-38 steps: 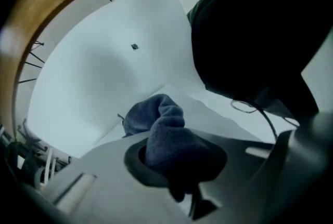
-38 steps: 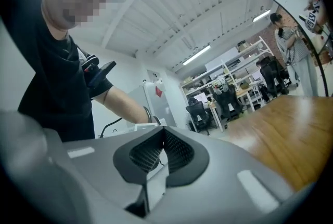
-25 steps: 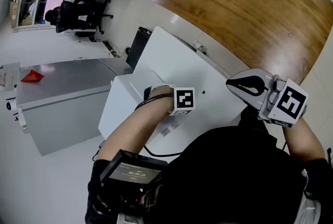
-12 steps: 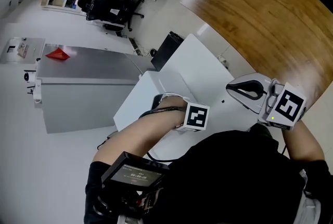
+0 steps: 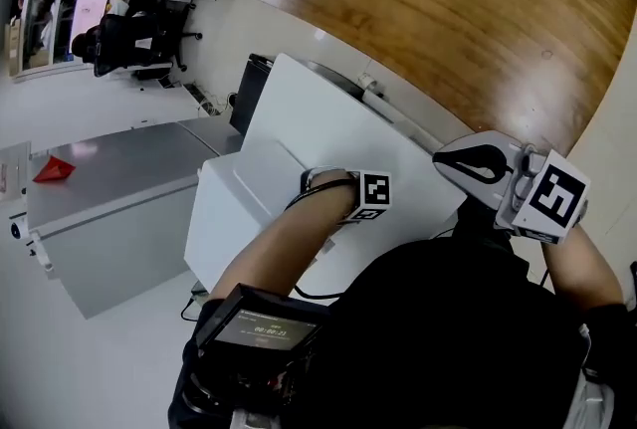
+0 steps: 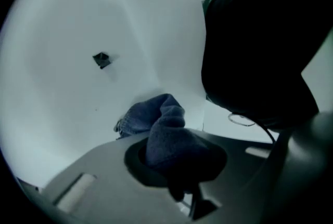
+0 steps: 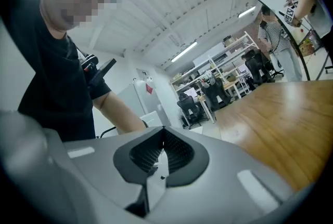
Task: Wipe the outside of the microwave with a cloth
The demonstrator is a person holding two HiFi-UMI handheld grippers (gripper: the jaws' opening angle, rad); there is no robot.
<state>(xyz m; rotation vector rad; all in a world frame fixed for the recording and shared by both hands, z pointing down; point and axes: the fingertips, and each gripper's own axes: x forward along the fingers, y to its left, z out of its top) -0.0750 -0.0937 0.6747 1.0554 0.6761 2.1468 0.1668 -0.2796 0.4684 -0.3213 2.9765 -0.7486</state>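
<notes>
1. Microwave (image 5: pixel 299 108) is a plain white box seen from above in the head view. It stands just beside a curved wooden table (image 5: pixel 448 9). Which surface carries it cannot be told.
2. Left gripper (image 5: pixel 317 184) rests on the microwave's white top panel, near the edge closest to the person.
3. Its jaws are clamped on a dark blue cloth (image 6: pixel 156 124). In the left gripper view the bunched fabric fills the gap between the jaws, and its free end lies pressed flat against the white panel.
4. A small dark mark (image 6: pixel 101 59) shows on the same panel, well apart from the cloth.
5. Right gripper (image 5: pixel 476 161) is held off the microwave's right side, above the table's edge, and touches nothing.
6. Its jaws stand closed with only a thin slit between the ribbed pads (image 7: pixel 143 155), and nothing is between them.
7. Each gripper's marker cube (image 5: pixel 375 195) bears black-and-white square patterns and no letters.
8. A dark device with a lit screen (image 5: pixel 261 327) sits at the person's chest. Its digits are too small to read.
9. A grey cabinet (image 5: pixel 109 178) stands left of the microwave with a red object (image 5: pixel 52 170) on top.
10. In the right gripper view the person wears a black top (image 7: pixel 47 77).
</notes>
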